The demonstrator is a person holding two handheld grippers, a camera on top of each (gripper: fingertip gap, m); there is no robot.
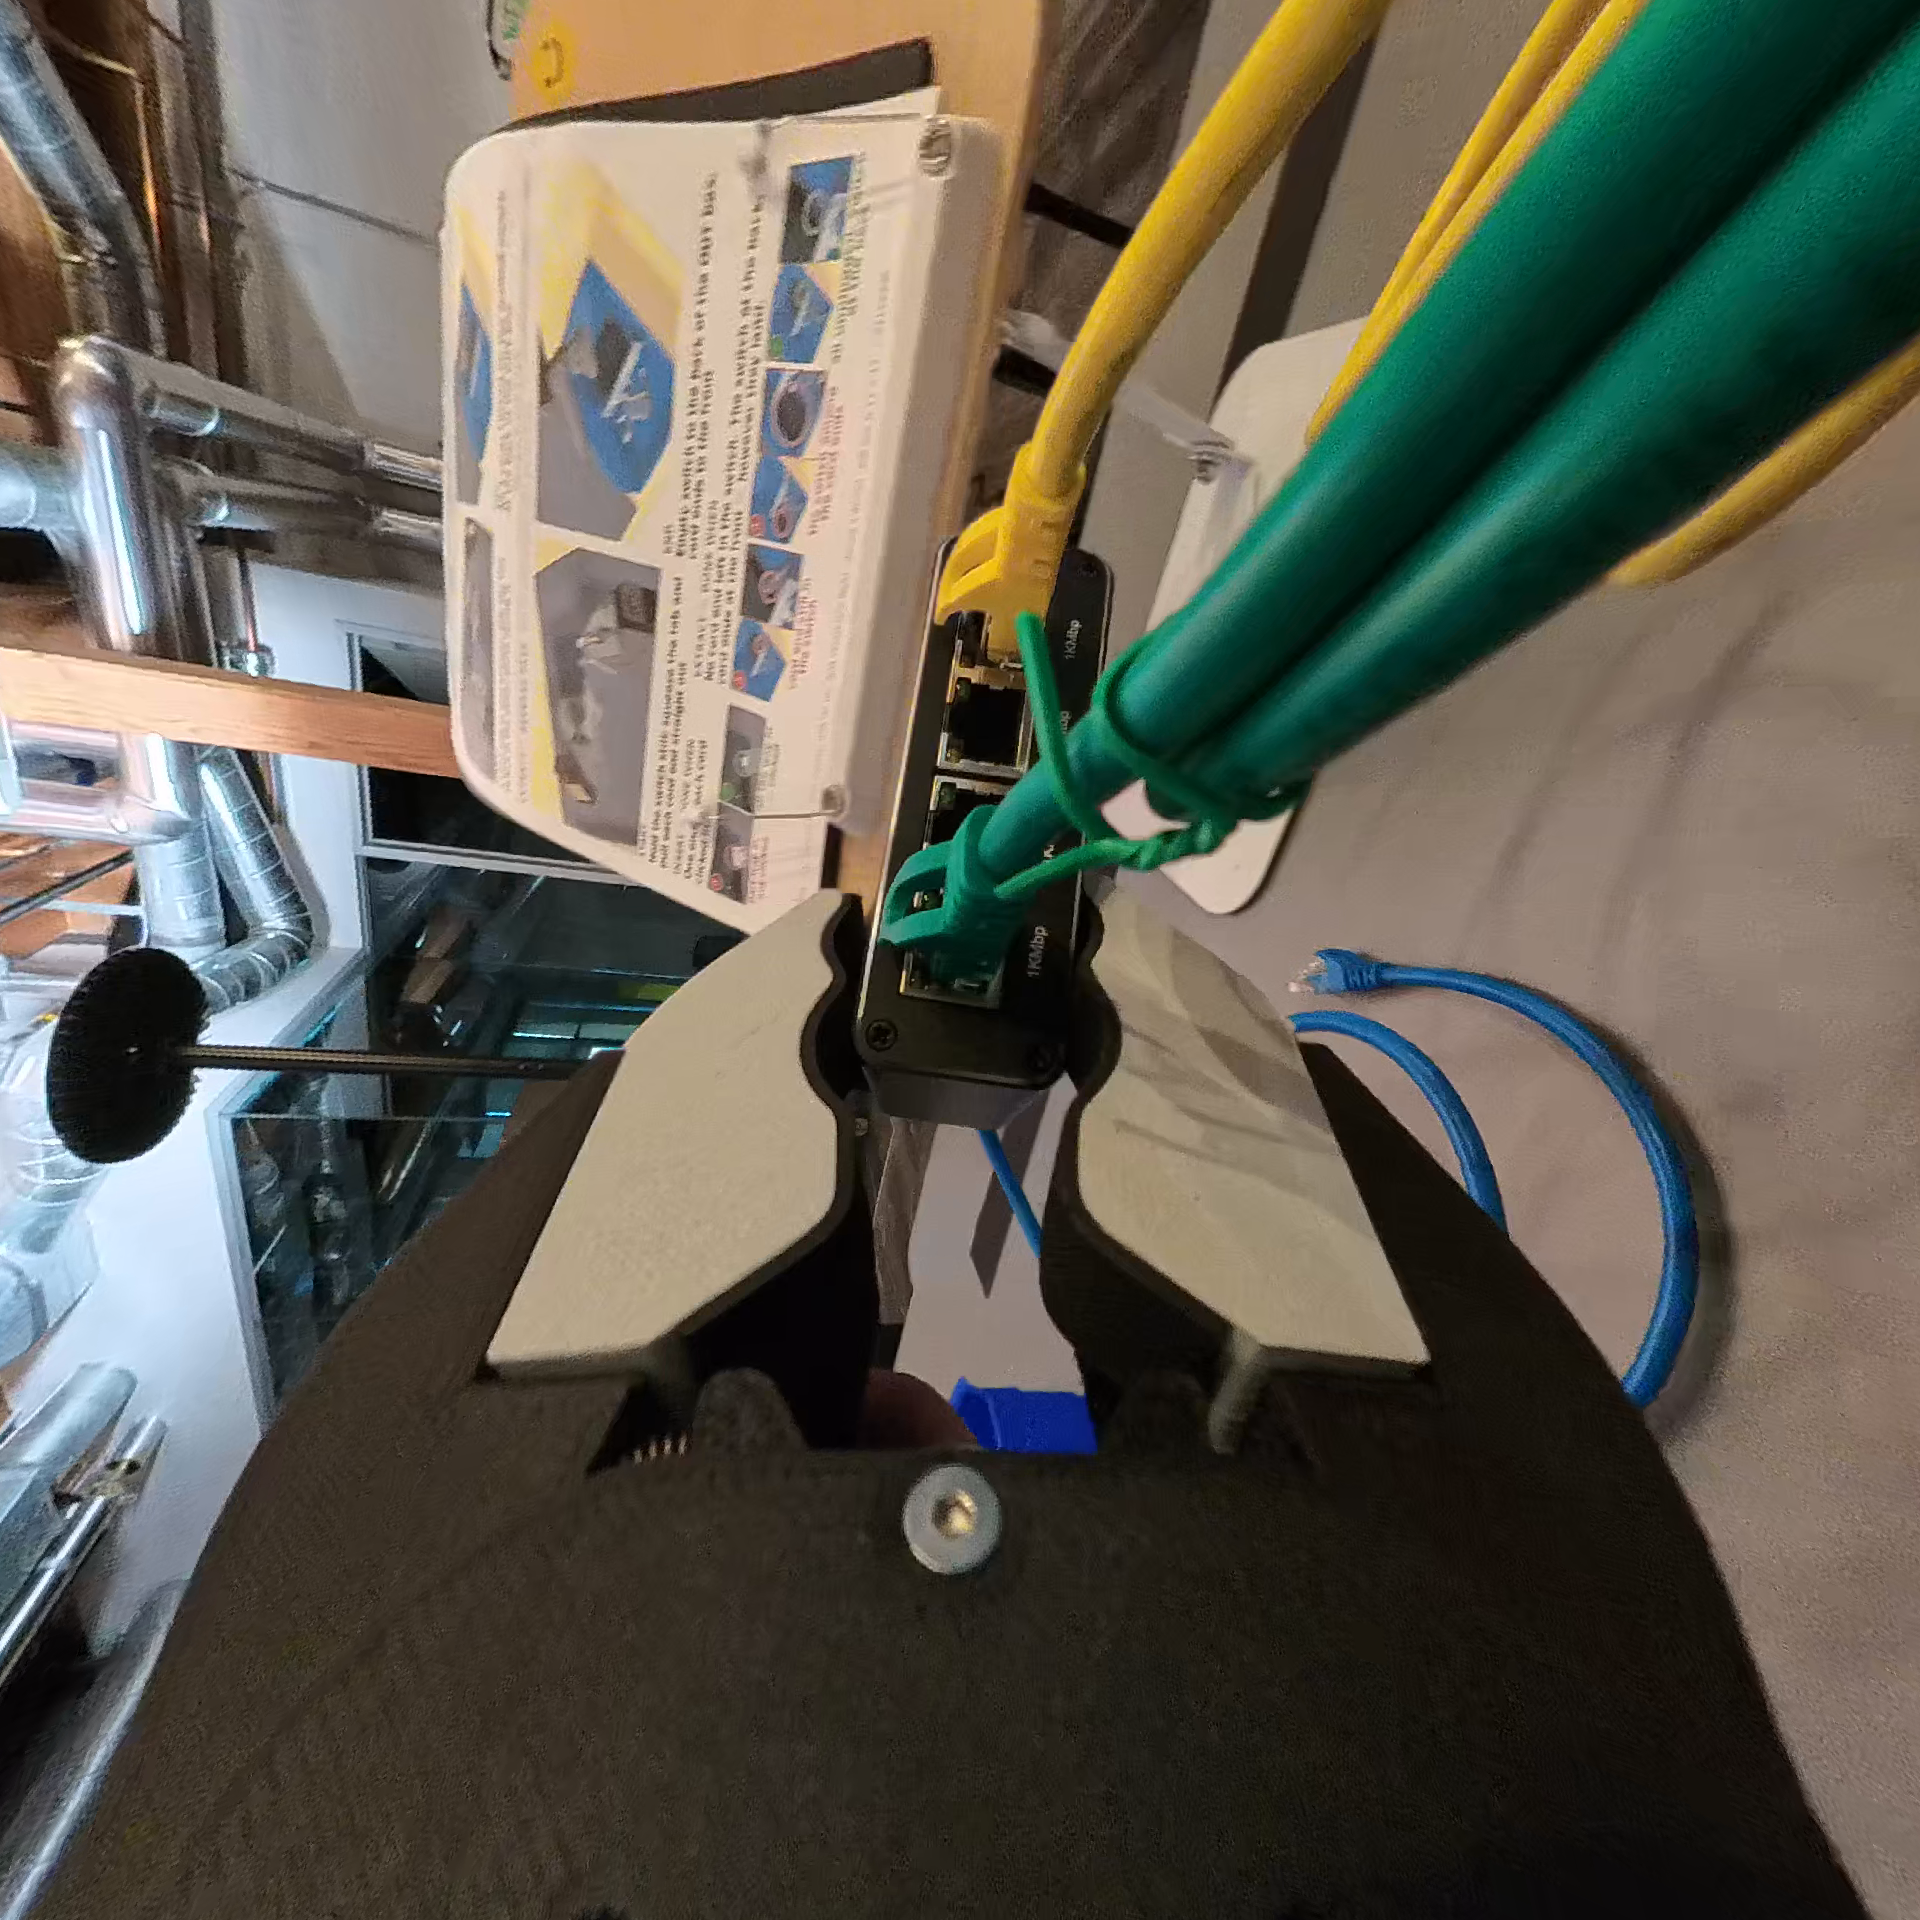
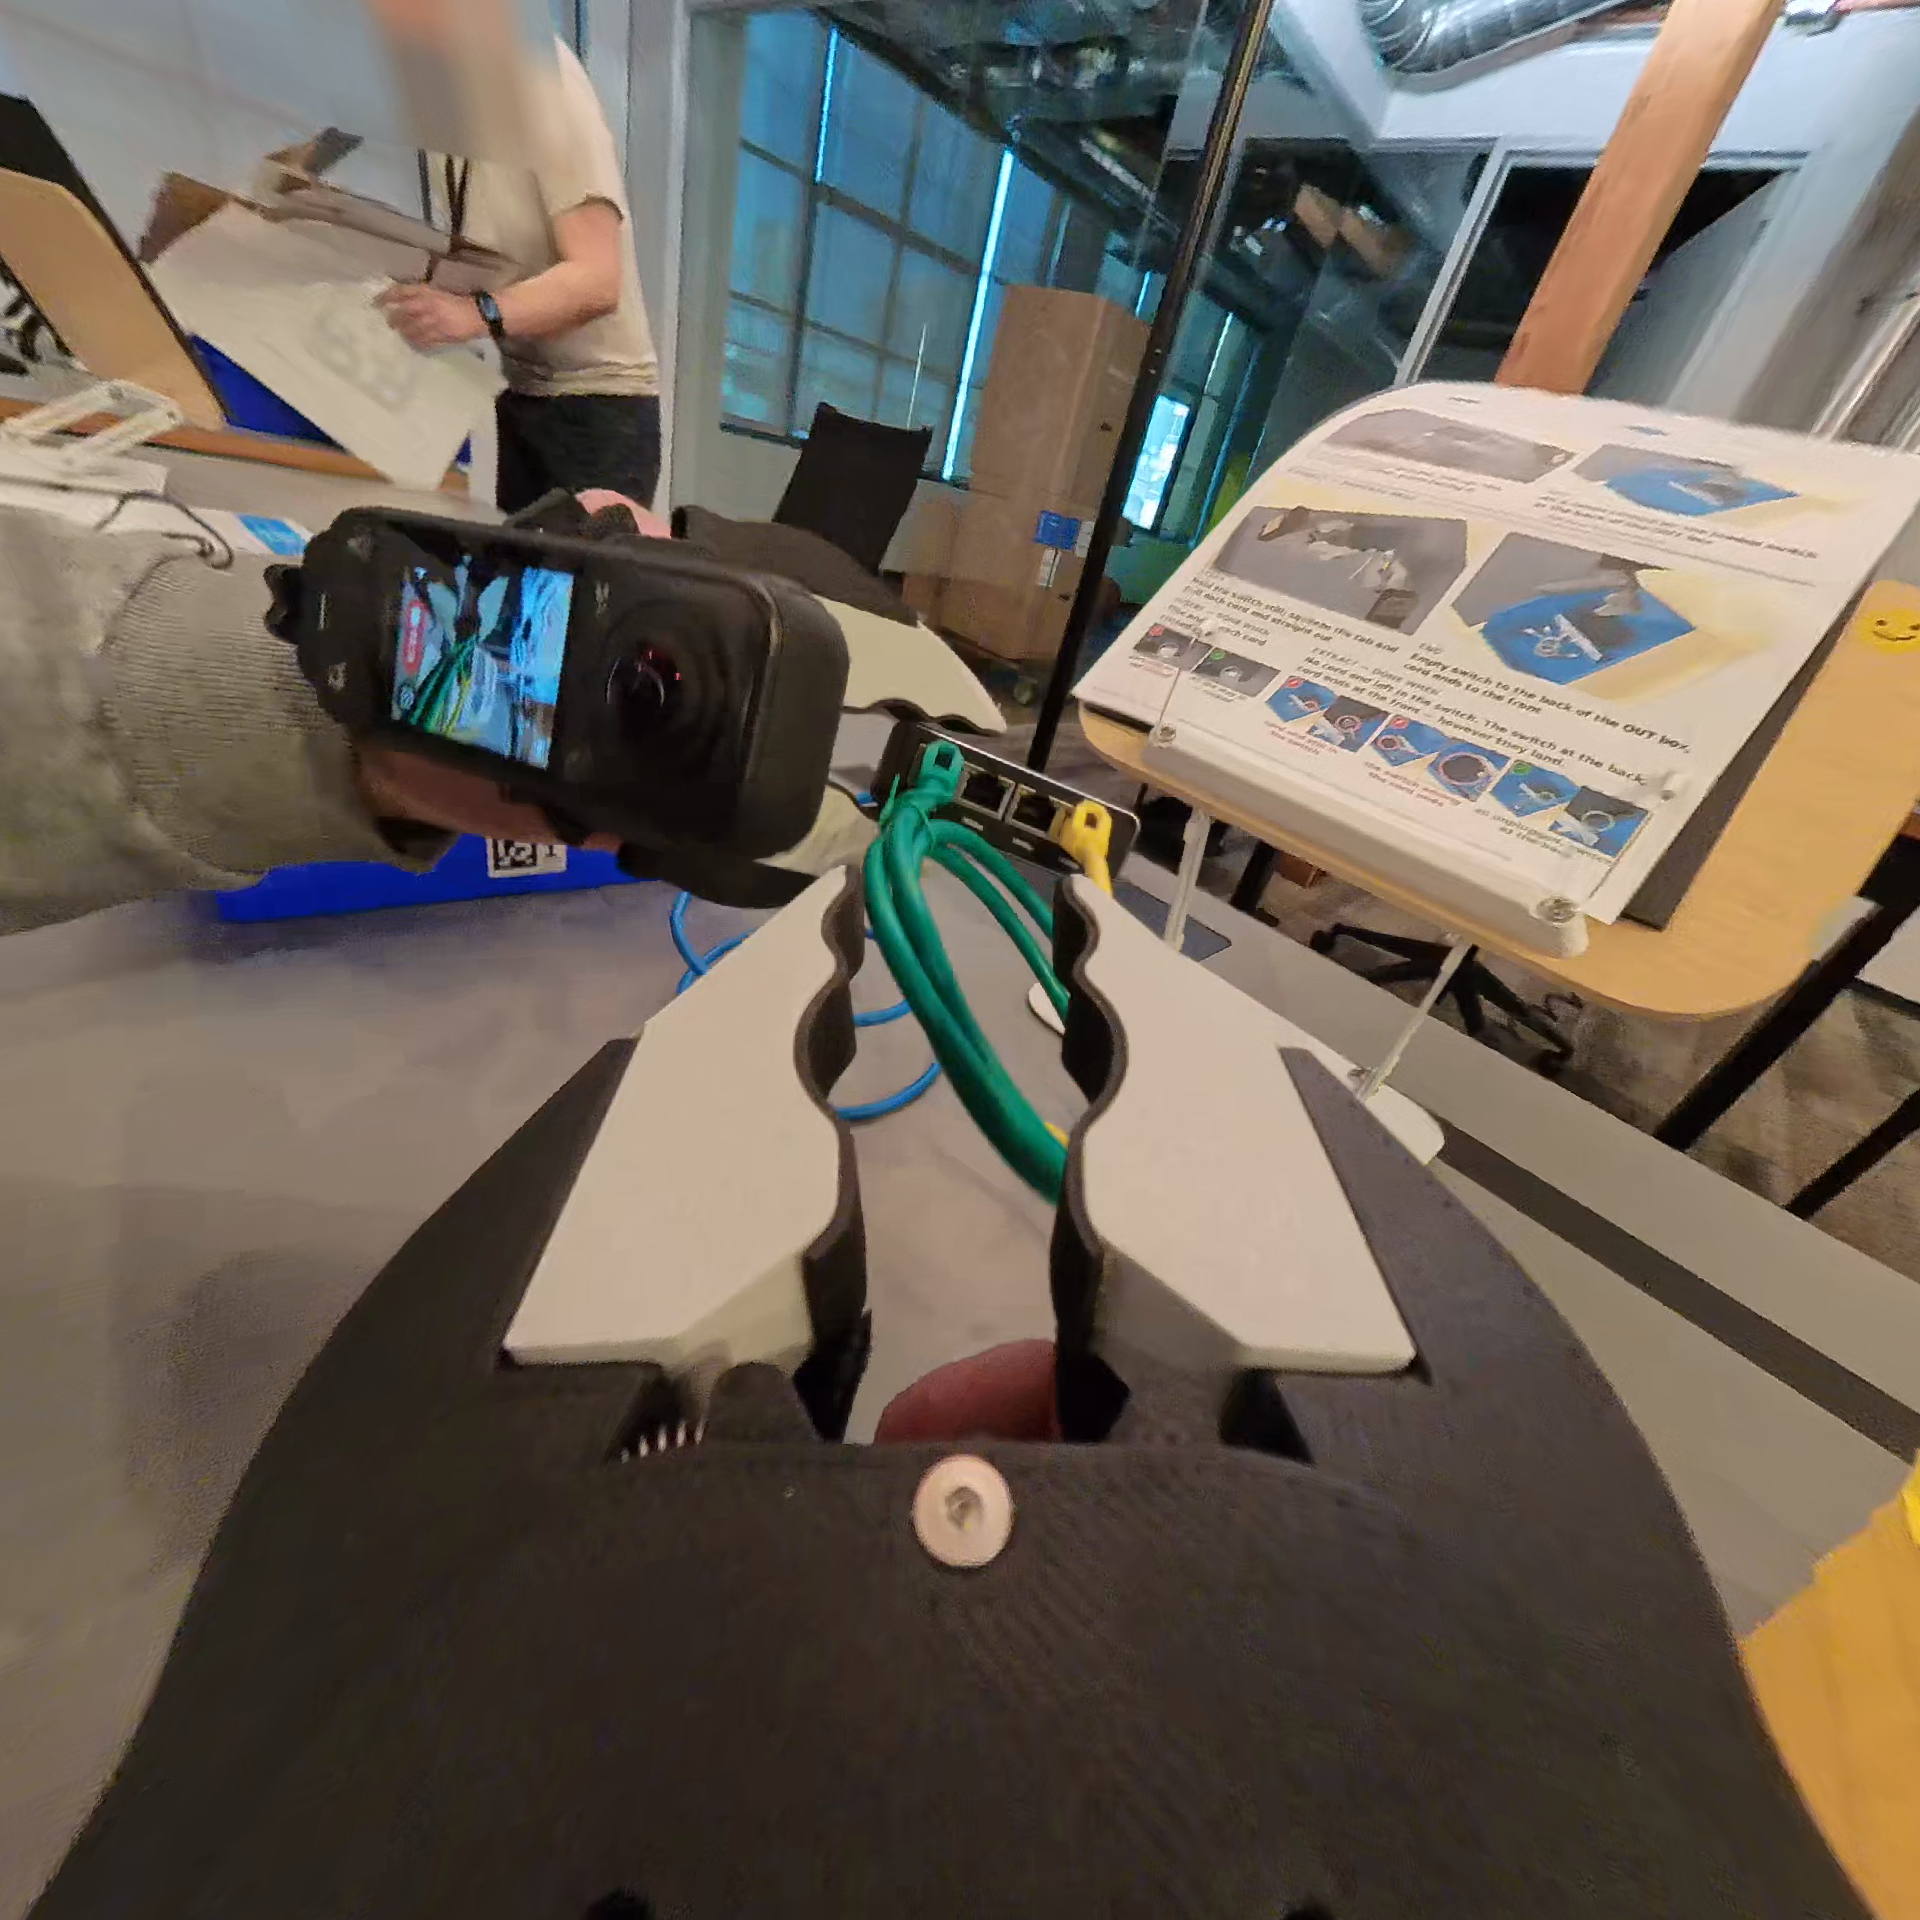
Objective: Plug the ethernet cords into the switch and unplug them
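Note:
The black switch [image 1: 982, 1049] is held off the grey table, and my left gripper [image 1: 977, 935] is shut on its near end, one finger on each side. A green cord's plug [image 1: 940, 914] sits in the port nearest the fingers. A yellow cord's plug [image 1: 1003, 551] sits in the farthest port, and the ports between are empty. A blue cord [image 1: 1621, 1091] lies loose on the table, its plug [image 1: 1335, 971] free. In the right wrist view my right gripper [image 2: 956, 914] is open just short of the switch [image 2: 1023, 795]. The green cord's loops [image 2: 935, 997] run between its fingers, unclamped.
An instruction sheet on a white stand [image 2: 1455, 644] stands right of the switch, in front of a wooden table [image 2: 1766, 883]. A blue bin [image 2: 416, 883] sits at the left behind the left hand's camera [image 2: 582, 665]. A person [image 2: 561, 312] stands at the back left. About 15 cm separates my left fingertips from my right.

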